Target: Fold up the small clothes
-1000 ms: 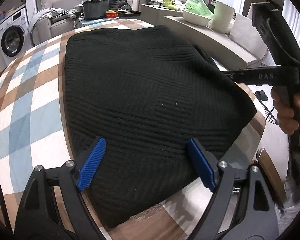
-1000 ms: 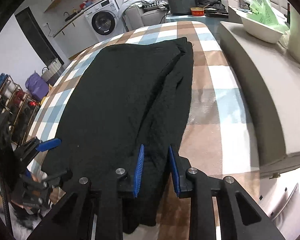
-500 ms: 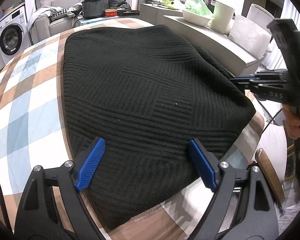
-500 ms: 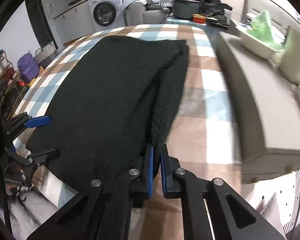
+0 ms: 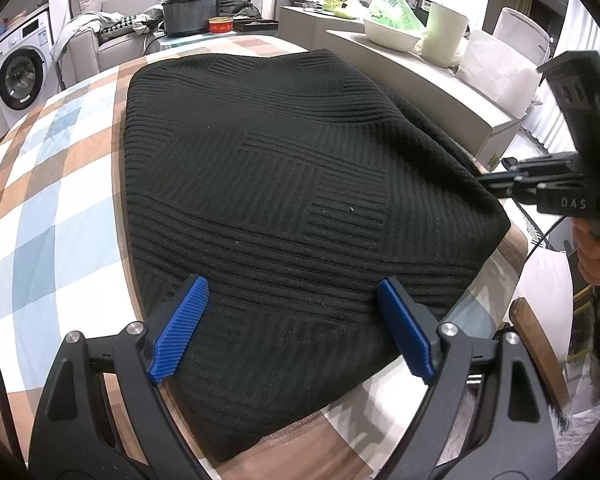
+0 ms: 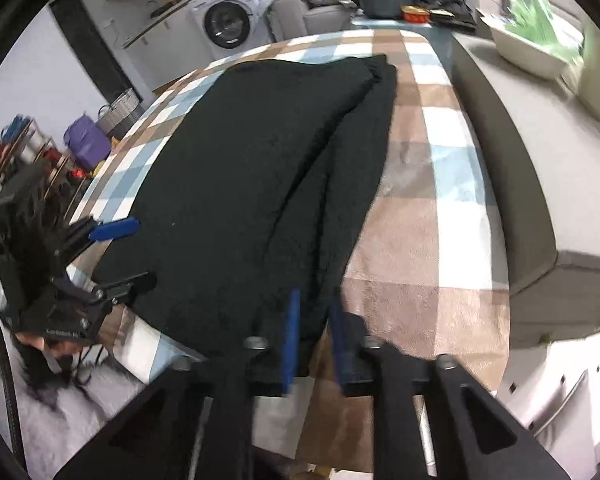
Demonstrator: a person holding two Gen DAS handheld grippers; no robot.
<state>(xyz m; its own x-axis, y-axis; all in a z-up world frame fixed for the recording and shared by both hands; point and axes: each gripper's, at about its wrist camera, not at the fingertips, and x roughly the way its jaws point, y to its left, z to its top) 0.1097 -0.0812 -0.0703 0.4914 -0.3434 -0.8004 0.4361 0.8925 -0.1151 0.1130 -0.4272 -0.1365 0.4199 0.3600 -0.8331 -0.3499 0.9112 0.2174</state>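
Observation:
A black ribbed knit garment [image 5: 284, 184] lies spread on the checked tablecloth [image 5: 48, 208]. My left gripper [image 5: 292, 320] is open, its blue pads wide apart over the garment's near hem. In the right wrist view the garment [image 6: 260, 168] shows a folded strip along its right side. My right gripper [image 6: 314, 332] is at the near right corner of that strip, jaws a little apart, with the cloth edge between the pads. The right gripper also shows in the left wrist view [image 5: 500, 178] at the garment's right edge.
A grey bench [image 6: 512, 152] runs along the table's right side with a white bowl [image 5: 392, 36] and a paper roll [image 5: 444, 32]. A dark pot [image 5: 190, 14] and a red tin [image 5: 221, 24] stand beyond the far edge. A washing machine [image 5: 18, 76] is at far left.
My right gripper's jaws, nearly closed half a second ago, have parted slightly, and the view has shifted and blurred. The left gripper has stayed open over the hem.

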